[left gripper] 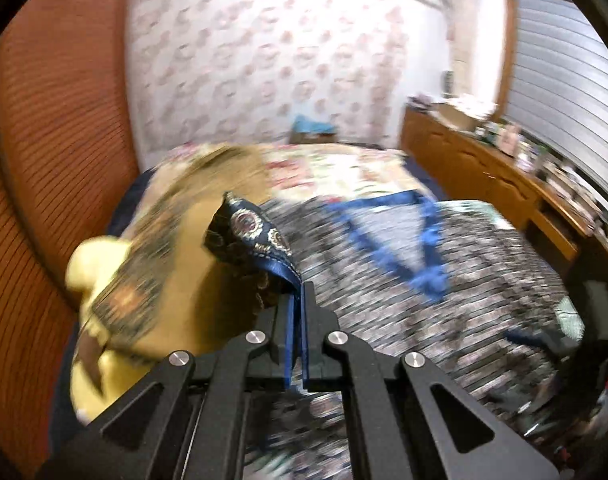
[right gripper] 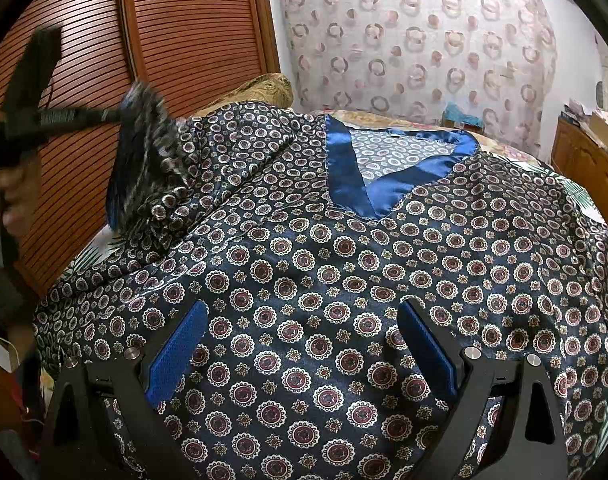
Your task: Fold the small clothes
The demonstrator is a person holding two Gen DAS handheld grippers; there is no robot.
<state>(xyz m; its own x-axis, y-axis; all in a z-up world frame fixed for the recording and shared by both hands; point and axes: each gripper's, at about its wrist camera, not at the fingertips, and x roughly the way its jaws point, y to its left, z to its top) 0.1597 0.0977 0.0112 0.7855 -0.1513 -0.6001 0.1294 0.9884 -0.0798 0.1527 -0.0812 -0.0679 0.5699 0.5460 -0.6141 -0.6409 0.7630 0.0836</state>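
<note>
Shirt lay spread on the bed; left tool pinched its sleeve hem shut, starting the first fold. Right tool hovered wide open, holding nothing. Next: carry the sleeve inward.

shirt: silky printed cloth, glossy blue satin collar trim | right hand-held gripper: matt black plastic, textured blue pads, shiny metal pins | louvred door behind shirt: ribbed reddish wood
</note>
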